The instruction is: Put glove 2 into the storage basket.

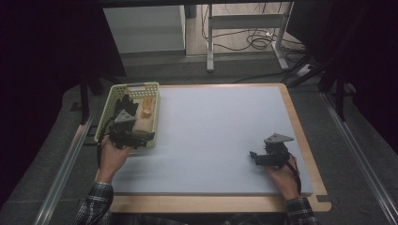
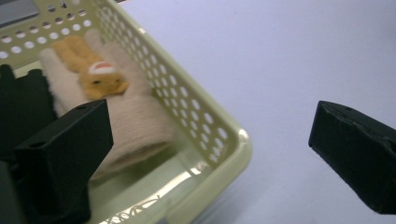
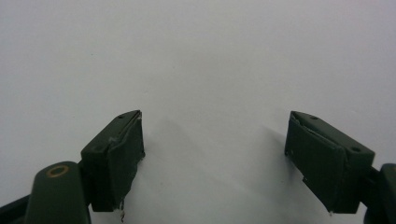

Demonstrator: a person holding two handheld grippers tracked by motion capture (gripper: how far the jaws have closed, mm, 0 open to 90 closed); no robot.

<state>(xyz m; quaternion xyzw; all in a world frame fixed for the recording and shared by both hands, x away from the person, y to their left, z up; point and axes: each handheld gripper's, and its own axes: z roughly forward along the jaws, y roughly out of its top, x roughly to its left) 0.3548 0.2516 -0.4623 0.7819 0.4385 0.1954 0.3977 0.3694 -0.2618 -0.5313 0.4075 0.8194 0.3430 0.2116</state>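
Yellow basket (image 2: 205, 126) rim sits between the left gripper's (image 2: 210, 149) wide-open, empty jaws; right gripper (image 3: 212, 154) likewise gapes empty.

Two grippers are out on the one table (image 1: 220, 140): the left gripper (image 2: 205, 154) and the right gripper (image 3: 212, 154), each with two black jaws spread wide, so four jaws in all. There's one pale yellow basket (image 2: 205, 126), and inside it I count one rolled cream towel (image 2: 135, 121), one orange plush toy (image 2: 95, 74) lying on top of that roll, and one dark item (image 2: 23, 107) beside it that I can't make out. Two hands, one per gripper, and two plaid sleeves at the near edge
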